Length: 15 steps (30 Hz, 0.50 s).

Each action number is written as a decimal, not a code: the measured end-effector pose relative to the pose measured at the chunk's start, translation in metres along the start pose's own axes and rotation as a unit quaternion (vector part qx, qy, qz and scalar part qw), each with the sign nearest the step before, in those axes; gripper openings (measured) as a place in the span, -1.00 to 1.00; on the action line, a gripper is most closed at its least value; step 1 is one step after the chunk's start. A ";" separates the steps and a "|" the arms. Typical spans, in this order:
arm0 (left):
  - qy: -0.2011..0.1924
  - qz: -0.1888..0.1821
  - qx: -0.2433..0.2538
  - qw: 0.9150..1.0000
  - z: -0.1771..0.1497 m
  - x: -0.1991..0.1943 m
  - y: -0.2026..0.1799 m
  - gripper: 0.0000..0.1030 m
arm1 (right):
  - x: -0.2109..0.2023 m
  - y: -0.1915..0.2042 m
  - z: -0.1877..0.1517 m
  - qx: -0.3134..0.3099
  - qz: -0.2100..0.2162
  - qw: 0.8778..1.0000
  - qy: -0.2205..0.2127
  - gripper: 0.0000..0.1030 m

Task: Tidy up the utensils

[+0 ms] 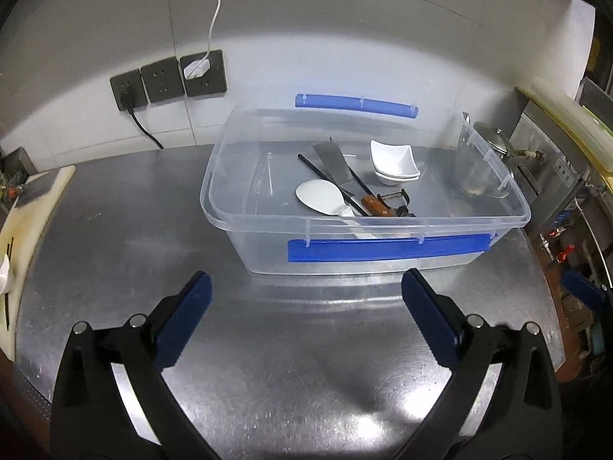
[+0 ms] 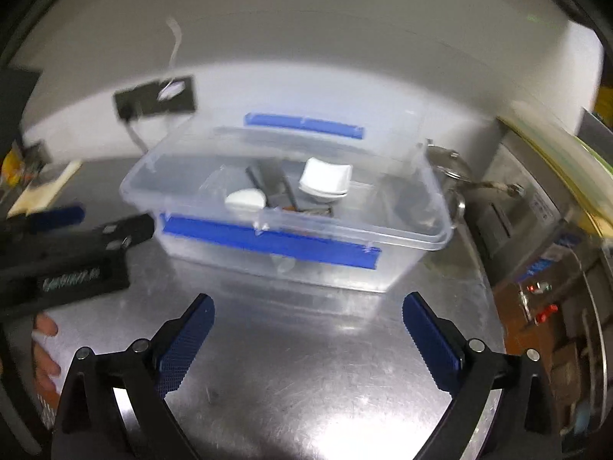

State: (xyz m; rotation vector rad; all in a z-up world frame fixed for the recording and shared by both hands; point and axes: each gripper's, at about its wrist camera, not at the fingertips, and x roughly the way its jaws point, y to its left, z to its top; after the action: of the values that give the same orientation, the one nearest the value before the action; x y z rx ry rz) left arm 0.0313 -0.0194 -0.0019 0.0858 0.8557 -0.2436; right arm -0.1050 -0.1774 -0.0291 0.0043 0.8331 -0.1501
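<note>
Right gripper (image 2: 306, 303): fingers spread wide, nothing between them, over the bare steel surface (image 2: 299, 375).
Bin (image 2: 402, 264): clear plastic, blue latches, standing on the surface just ahead of the fingertips.
Bowls (image 2: 325, 178): white, stacked inside the bin, towards its far side.
Spoon (image 2: 245, 200): white, inside the bin, left of the bowls; dark utensils beside it are too blurred to name.
Left gripper (image 2: 57, 218): ahead and to the left, blurred, beside the bin's left end.
Sockets (image 2: 155, 99): on the wall beyond, far left.
</note>
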 end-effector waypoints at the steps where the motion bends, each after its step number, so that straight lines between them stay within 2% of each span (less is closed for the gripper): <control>1: -0.001 0.006 0.002 1.000 -0.001 -0.001 -0.001 0.85 | 0.000 -0.003 -0.001 0.010 -0.004 1.000 -0.003 0.90; 3: 0.000 0.028 0.012 1.000 -0.002 -0.002 -0.005 0.85 | -0.002 -0.008 -0.001 0.027 -0.013 1.000 -0.009 0.90; 6: 0.005 0.037 0.008 0.999 -0.004 0.000 -0.006 0.85 | 0.002 -0.012 0.001 0.029 -0.032 0.999 0.003 0.90; 15: 0.013 0.057 -0.006 0.998 -0.007 0.002 -0.004 0.85 | 0.003 -0.015 0.007 0.040 -0.003 0.999 -0.001 0.90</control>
State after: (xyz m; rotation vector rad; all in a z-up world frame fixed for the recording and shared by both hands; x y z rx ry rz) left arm 0.0259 -0.0226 -0.0080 0.1263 0.8753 -0.1311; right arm -0.1000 -0.1925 -0.0256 0.0757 0.8258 -0.1893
